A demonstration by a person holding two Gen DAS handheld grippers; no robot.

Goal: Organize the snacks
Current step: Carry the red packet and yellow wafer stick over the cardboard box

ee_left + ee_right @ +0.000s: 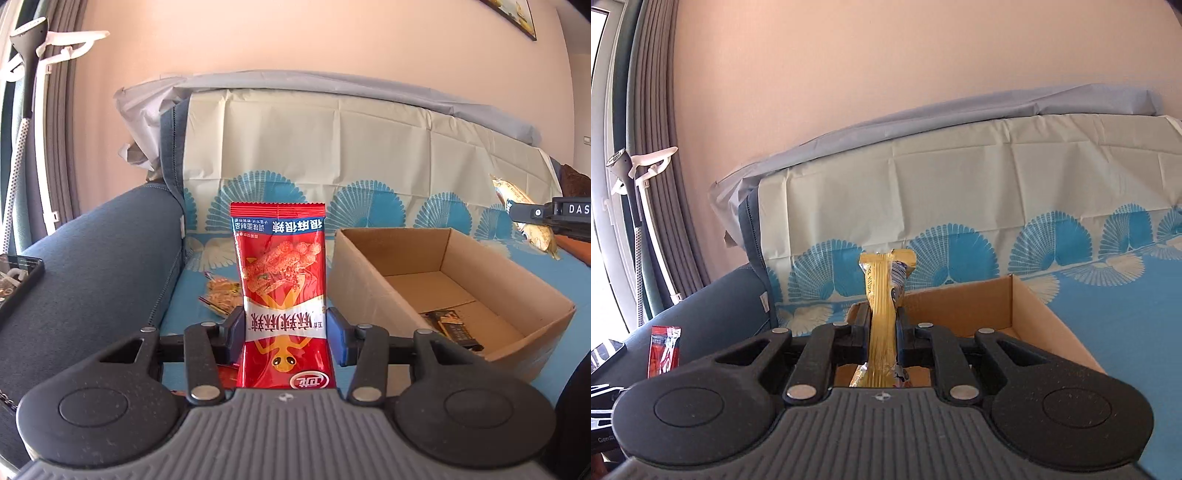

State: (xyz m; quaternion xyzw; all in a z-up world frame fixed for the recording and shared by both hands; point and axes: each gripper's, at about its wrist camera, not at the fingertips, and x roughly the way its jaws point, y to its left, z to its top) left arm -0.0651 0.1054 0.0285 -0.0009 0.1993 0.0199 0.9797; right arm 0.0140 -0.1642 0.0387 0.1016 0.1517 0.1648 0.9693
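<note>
With one dark packet (448,325) already lying in the cardboard box (369,273) on the sofa, a red snack pouch (282,295) is being clamped by the left gripper (286,332) and a gold packet (882,325) pinched by the right gripper (882,332), while loose snacks (221,295) are being left on the blue cloth (576,273).

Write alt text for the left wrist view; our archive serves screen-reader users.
The left claw grips a red snack packet upright over a blue-patterned sofa cover. To the right sits an open cardboard box with one dark packet inside; another snack lies behind.
</note>
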